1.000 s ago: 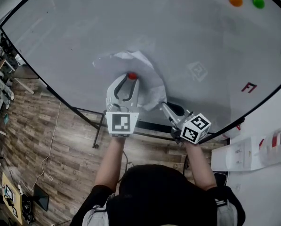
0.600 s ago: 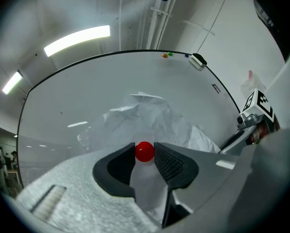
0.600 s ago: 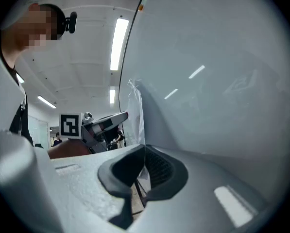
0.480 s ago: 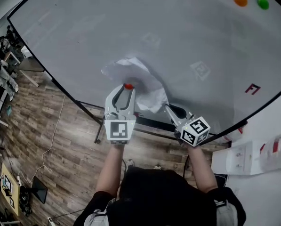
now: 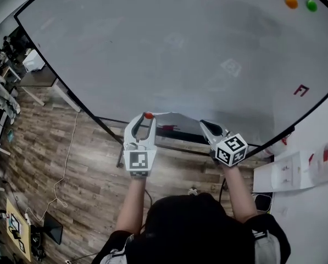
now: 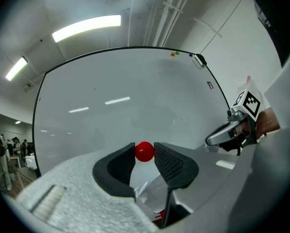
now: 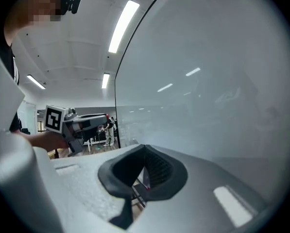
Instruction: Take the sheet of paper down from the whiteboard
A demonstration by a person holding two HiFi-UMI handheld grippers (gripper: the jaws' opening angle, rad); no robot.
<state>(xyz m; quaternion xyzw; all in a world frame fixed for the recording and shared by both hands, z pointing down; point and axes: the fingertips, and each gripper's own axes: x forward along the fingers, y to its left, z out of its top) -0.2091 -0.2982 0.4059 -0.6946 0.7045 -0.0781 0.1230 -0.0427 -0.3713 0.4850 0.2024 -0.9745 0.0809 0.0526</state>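
We are clenching the left gripper's [image 5: 147,120] jaws on a red magnet [image 5: 148,115], at six o'clock of the whiteboard [image 5: 169,48]. The right gripper's [image 5: 205,124] jaws are pressing together, seemingly pinching the sheet of paper [image 5: 180,119] by its edge. The sheet is stretching between both grippers before the board's lower edge, at three o'clock from the red magnet. An orange magnet [image 5: 291,2] and a green magnet [image 5: 312,5] are sitting at one o'clock.

Shows pale grey-white across the whiteboard [image 5: 180,48], black along its rim, a red mark [image 5: 301,90] near the right edge. Red magnet [image 5: 148,115], orange magnet [image 5: 290,2], green magnet [image 5: 311,5]. White sheet of paper [image 5: 177,116]. Black fingers [image 6: 173,161] on the light grey left gripper [image 5: 147,119] and right gripper [image 5: 204,124]; black-and-white square markers on their cubes [image 5: 139,160]. Brown wood grain over the floor [image 5: 70,158].
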